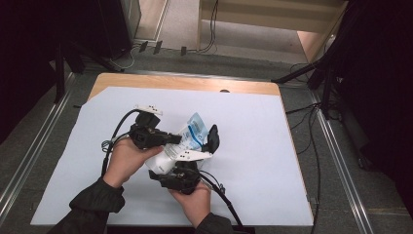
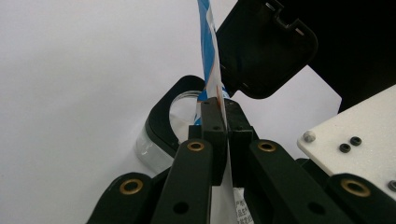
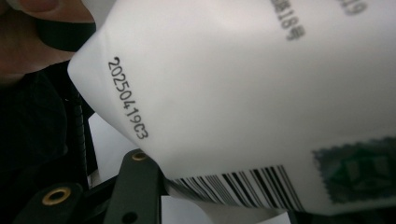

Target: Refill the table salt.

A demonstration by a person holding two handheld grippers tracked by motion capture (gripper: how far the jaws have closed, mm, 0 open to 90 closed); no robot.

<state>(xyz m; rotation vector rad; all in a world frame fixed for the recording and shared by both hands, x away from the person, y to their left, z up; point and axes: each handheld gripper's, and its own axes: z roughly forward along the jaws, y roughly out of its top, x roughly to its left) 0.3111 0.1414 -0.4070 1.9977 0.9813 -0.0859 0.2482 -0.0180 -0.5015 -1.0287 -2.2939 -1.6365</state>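
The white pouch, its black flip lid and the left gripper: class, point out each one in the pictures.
white pouch (image 3: 243,93): right gripper view, on its plain white face.
black flip lid (image 2: 268,44): left gripper view, on the open lid's inner face.
left gripper (image 2: 227,126): left gripper view, between the fingertips pinching the pouch's edge.

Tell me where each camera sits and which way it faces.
High view: above the table, looking forward and down; both hands and forearms enter from below.
Left gripper view: on the left gripper, looking along its jaws shut on the pouch.
Right gripper view: on the right gripper, against the pouch's printed back; fingers upper left.
All three share the pouch.
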